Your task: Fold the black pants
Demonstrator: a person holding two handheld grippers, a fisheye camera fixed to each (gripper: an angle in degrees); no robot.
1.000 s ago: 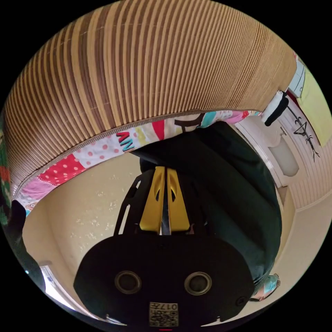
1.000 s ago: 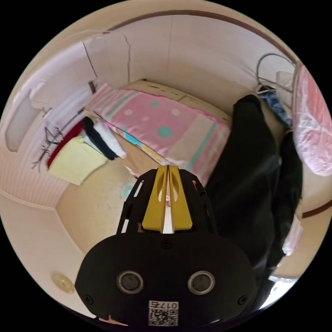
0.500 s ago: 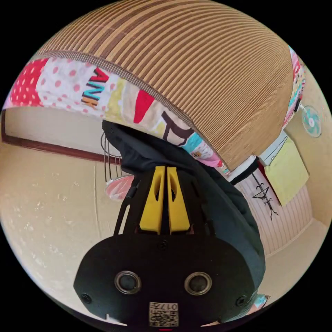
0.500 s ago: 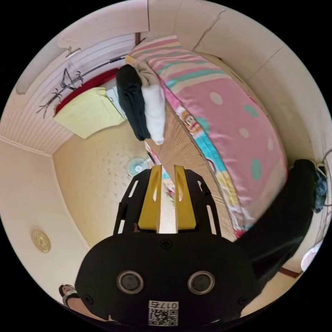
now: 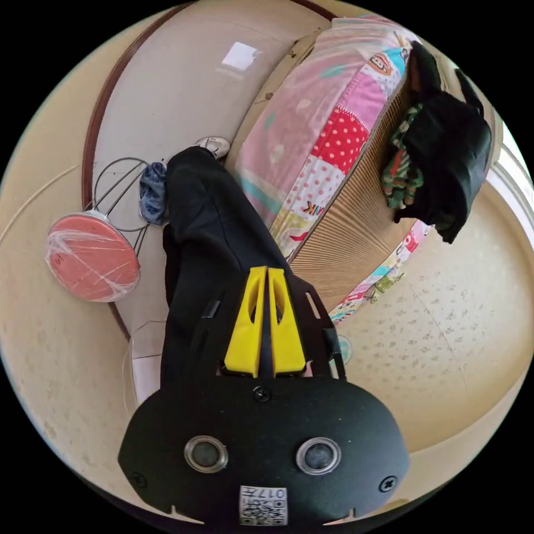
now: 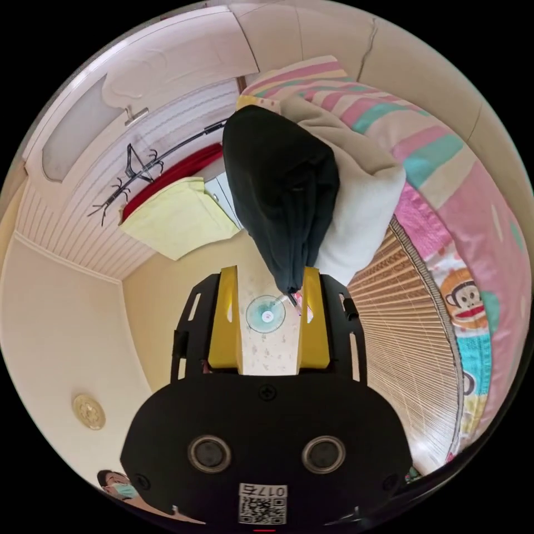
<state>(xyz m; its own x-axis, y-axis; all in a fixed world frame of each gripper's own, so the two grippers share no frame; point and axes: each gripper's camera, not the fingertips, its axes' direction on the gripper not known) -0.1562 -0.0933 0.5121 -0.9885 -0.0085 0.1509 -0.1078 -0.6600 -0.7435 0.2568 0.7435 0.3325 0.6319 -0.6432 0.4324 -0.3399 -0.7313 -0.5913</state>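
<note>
The black pants (image 5: 200, 233) hang as a long dark strip from my left gripper (image 5: 266, 270), whose yellow jaws are shut on the cloth near one end. The pants' far end reaches toward the wall beside the bed. My right gripper (image 6: 270, 271) stands open with nothing pressed between its jaws. Its tips sit right at the lower corner of a folded black garment (image 6: 278, 189), which lies on the bed against a folded white garment (image 6: 361, 217).
The bed has a striped woven mat (image 6: 411, 334), a patchwork sheet (image 5: 328, 172) and a pink quilt (image 6: 461, 189). A loose pile of dark clothes (image 5: 450, 139) with a green patterned piece (image 5: 403, 169) lies on the mat. A plastic-wrapped red disc (image 5: 92, 256) leans by the wall.
My right gripper has opened and now sits close to the folded stack on the bed. Both cameras have swung round; the left gripper stays shut on the pants.
</note>
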